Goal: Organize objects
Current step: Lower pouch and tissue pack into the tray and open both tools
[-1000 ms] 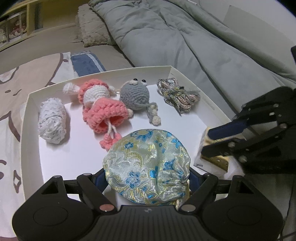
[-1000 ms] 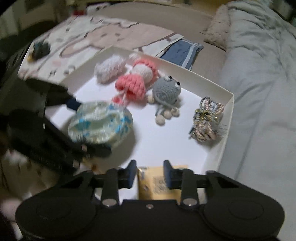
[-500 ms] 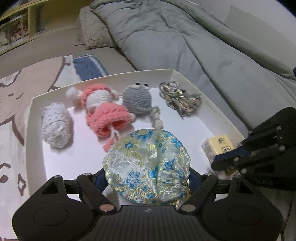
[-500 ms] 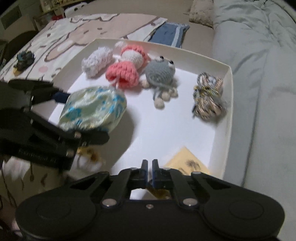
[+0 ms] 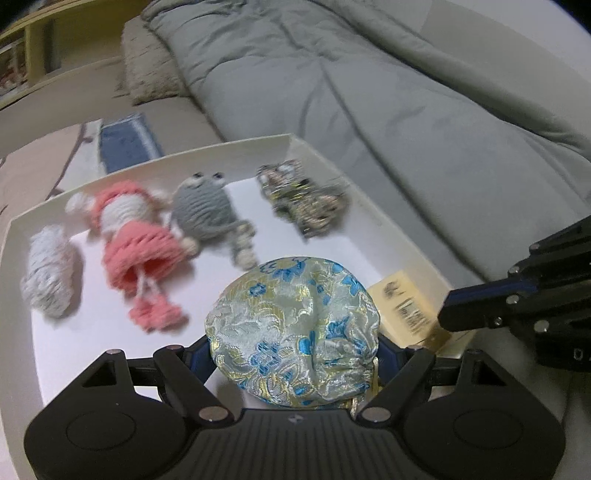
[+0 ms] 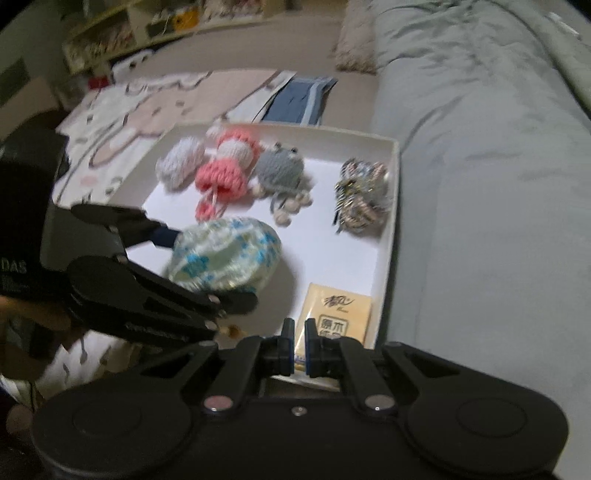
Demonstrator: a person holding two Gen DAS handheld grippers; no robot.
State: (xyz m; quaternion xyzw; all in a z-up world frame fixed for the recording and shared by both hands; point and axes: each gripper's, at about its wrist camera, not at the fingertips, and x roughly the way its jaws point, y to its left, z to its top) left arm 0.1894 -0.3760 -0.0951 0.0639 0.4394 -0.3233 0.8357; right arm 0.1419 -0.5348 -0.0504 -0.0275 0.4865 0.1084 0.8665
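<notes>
Your right hand-held gripper (image 6: 300, 345) has withdrawn from the yellow tissue packet (image 6: 338, 312), jaws closed, empty; your left hand-held gripper (image 5: 291, 354), angled downward, clasps the round blue-floral brocade pouch (image 5: 293, 332).

Dim indoor light, bluish cast. Thick grey quilted duvet (image 5: 388, 110) filling the right and far side, creased in long folds. Beige fuzzy cushion (image 5: 147, 70) at far left of the duvet, on a tan fabric surface (image 6: 258, 51). Cream play mat with brown and pink cartoon outlines (image 6: 147, 107) spread at left; folded navy-blue cloth with pale stripes (image 6: 299, 99) at its far edge. Low pale-yellow wooden shelving (image 6: 122, 26) along the far wall, cluttered; contents too blurred to identify.
</notes>
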